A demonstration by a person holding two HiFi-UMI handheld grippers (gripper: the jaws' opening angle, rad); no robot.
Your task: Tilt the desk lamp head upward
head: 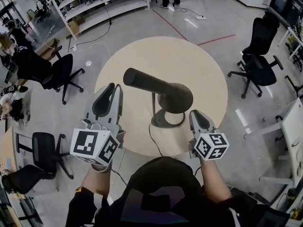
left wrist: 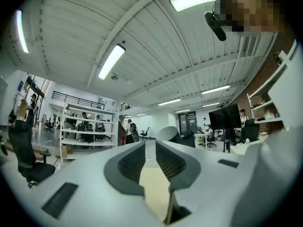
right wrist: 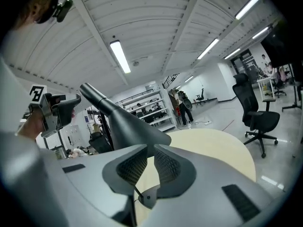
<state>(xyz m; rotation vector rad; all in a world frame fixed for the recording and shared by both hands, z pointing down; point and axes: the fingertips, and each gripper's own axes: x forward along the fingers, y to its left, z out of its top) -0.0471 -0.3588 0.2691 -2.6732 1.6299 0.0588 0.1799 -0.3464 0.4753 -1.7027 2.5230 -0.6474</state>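
Note:
A black desk lamp stands on the round beige table [head: 199, 65]. Its base [head: 166, 121] is near the front edge and its long head [head: 142, 81] slants up toward the back left. My left gripper [head: 113, 86] hovers just left of the head, apart from it, jaws a little open with nothing between them [left wrist: 150, 145]. My right gripper [head: 194, 113] is right of the base, below the lamp's joint [head: 176, 97]. Its jaws [right wrist: 150, 148] show a narrow gap and hold nothing. In the right gripper view the lamp head [right wrist: 120, 119] rises just beyond them, with the left gripper [right wrist: 61, 109] further left.
The lamp's cable [head: 154, 143] runs from the base over the table's near edge. Black office chairs stand at the right [head: 258, 56], the left [head: 57, 72] and the near left [head: 42, 150]. White shelving [head: 104, 1] lines the back, and a white desk [head: 293, 136] is at the right.

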